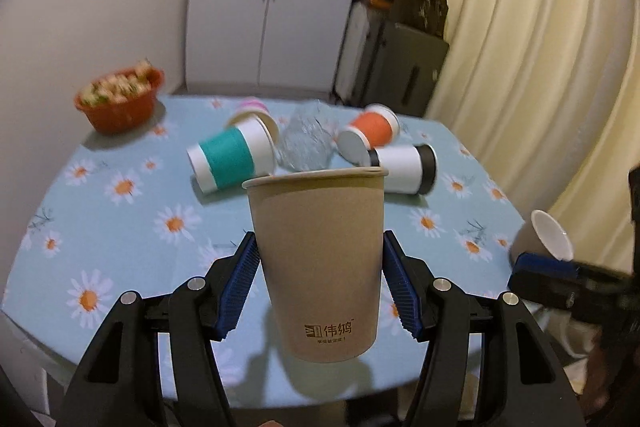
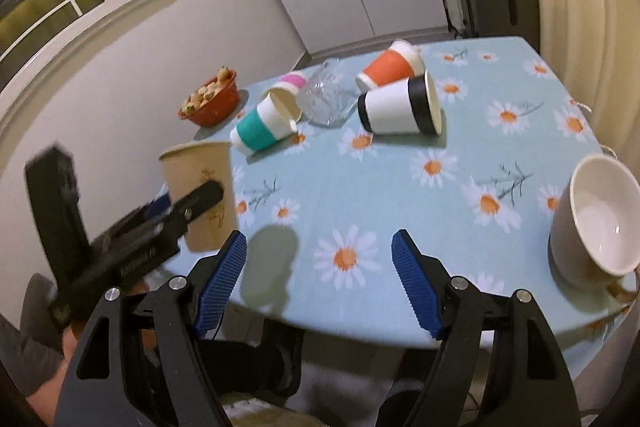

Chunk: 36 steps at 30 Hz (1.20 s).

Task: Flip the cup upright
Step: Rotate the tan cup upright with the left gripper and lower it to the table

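**A:** What are you failing to see clearly?

**B:** In your left wrist view the glass item [image 1: 306, 137] at upper centre is smearing into a blur behind the cup rim, so its shape is staying unclear. Your right gripper [image 1: 560, 277] is showing only as a dark blur at the right edge, and the grey mug [image 1: 540, 237] above it is being cut off. In the right wrist view the brown cup's lower part is sitting behind your left gripper [image 2: 168, 211].

**A:** Where is the cup lying relative to your left claw?

**B:** The brown paper cup [image 1: 318, 263] is standing mouth-up in the centre of the frame, directly between the blue pads [image 1: 240, 287], its base hanging above its shadow on the daisy tablecloth [image 1: 128, 235].

**A:** And the claws themselves?

**B:** Your left one is pinching the cup on both sides, partly spread to its width. Your right one [image 2: 318, 283] is gaping wide over bare cloth, touching nothing, with the mug [image 2: 592, 219] lying on its side at the right edge.
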Available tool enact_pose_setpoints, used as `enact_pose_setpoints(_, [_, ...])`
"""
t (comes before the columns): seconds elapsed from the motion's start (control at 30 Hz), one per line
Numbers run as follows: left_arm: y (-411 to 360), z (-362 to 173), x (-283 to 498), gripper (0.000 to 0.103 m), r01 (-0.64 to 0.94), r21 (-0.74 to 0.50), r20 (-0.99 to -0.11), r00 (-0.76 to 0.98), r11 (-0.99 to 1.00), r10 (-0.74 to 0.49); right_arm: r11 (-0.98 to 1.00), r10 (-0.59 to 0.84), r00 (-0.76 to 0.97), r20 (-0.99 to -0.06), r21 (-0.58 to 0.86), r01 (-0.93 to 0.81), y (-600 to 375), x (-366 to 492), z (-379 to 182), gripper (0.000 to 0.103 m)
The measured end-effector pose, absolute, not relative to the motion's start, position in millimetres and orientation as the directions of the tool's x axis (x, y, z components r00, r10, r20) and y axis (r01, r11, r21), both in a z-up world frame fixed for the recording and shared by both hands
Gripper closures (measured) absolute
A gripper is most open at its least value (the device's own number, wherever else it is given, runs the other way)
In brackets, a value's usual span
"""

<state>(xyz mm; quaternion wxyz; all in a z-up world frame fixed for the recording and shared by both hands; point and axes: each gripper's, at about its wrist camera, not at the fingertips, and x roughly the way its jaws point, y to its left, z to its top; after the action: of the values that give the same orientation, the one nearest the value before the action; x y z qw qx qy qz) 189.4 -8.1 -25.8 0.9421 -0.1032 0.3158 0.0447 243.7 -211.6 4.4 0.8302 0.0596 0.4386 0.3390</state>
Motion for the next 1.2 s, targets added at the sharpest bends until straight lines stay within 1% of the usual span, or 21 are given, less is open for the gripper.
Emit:
enact_pose_setpoints(0.13, [-12.9,-33.2,183.3,0.043,-0.177,-0.135,-0.528,0.845,0.975,0.08,0.763,0.622,0.401,-0.673,0.404,-0.505,-211.7,245.3,0.4,0.028])
enact_pose_setpoints(0.2, [-13.9,-41.3,181.6,0.043,-0.199,-0.142,-0.479,0.871,0.97,0.109,0.765,0.618,0.399,-0.677,0.402,-0.503,-211.5,242.9,-3.8,0.028])
enact_pose_setpoints(0.27, [-18.8,-51.0,181.5,0.043,-0.221,-0.13,-0.448,0.883,0.967,0.142,0.774,0.604,0.412,-0.682,0.379,-0.508,-211.0,239.8,-5.6,0.028])
enact_pose_setpoints(0.33, [-25.6,-58.5,180.0,0.043,-0.206,-0.121,-0.399,0.906,0.971,0.143,0.789,0.579,0.433,-0.69,0.343,-0.509,-209.7,237.6,-6.3,0.028])
enact_pose_setpoints(0.47, [-44.2,-73.7,173.9,0.043,-0.199,-0.033,-0.29,0.94,0.979,0.181,0.812,0.544,0.441,-0.714,0.316,-0.491,-209.3,241.7,-12.0,0.028])
enact_pose_setpoints(0.57, [-49.5,-83.1,172.6,0.043,-0.204,0.006,-0.25,0.948,0.979,0.199,0.821,0.533,0.445,-0.72,0.311,-0.48,-210.5,245.1,-14.0,0.028])
enact_pose_setpoints(0.67, [-50.3,-92.4,172.6,0.043,-0.208,0.019,-0.235,0.95,0.978,0.207,0.825,0.526,0.44,-0.728,0.313,-0.47,-210.7,248.7,-15.9,0.028])
enact_pose_setpoints(0.83, [-51.6,-107.2,171.5,0.043,-0.255,0.031,-0.191,0.948,0.966,0.256,0.836,0.498,0.439,-0.747,0.28,-0.472,-205.8,250.5,-20.1,0.028])
enact_pose_setpoints(0.93, [-57.3,-113.0,169.5,0.042,-0.271,0.07,-0.16,0.947,0.96,0.278,0.841,0.478,0.44,-0.76,0.253,-0.478,-202.3,250.3,-23.2,0.028])
enact_pose_setpoints(1.03, [-58.8,-118.4,168.7,0.042,-0.265,0.07,-0.169,0.947,0.962,0.273,0.848,0.459,0.447,-0.768,0.229,-0.478,-200.6,251.2,-25.5,0.028])
enact_pose_setpoints(1.2, [-61.1,-125.8,168.2,0.042,-0.255,0.08,-0.188,0.946,0.964,0.266,0.854,0.451,0.444,-0.774,0.23,-0.466,-203.7,253.3,-28.0,0.028])
